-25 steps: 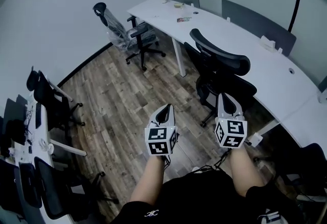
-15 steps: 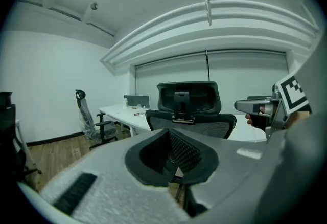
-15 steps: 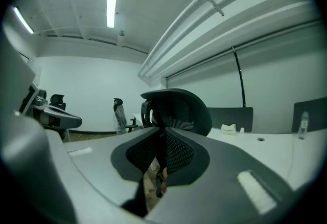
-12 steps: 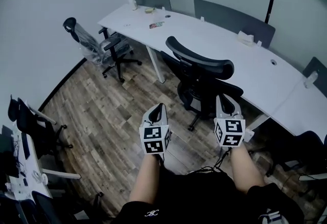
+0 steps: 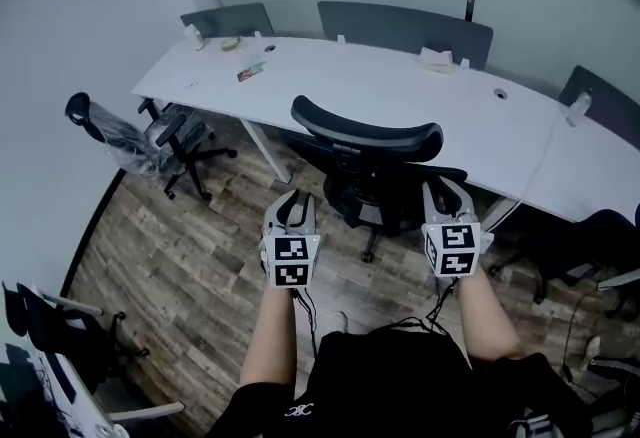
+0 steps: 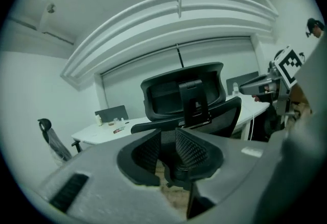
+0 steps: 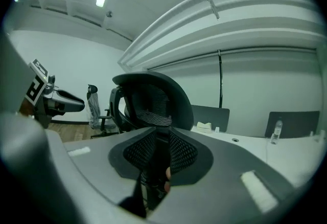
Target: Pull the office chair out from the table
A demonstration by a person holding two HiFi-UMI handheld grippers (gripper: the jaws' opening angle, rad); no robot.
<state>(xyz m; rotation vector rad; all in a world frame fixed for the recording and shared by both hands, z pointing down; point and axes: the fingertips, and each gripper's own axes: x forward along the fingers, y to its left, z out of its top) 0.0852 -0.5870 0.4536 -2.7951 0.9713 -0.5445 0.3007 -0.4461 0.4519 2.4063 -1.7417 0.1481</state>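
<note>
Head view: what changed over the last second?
The person swung round to face the black office chair, now centred ahead of the left tongs and right tongs. Both pairs' jaws have just been opening, with nothing between them. The chair stays at the white table, untouched.

The office chair [image 5: 370,161] is black, with a mesh backrest and a wide curved headrest on top. It stands upright at the near edge of the table [image 5: 380,86], backrest turned to the near side, seat reaching towards the tabletop. The table is long, white and curved, spanning left to right
</note>
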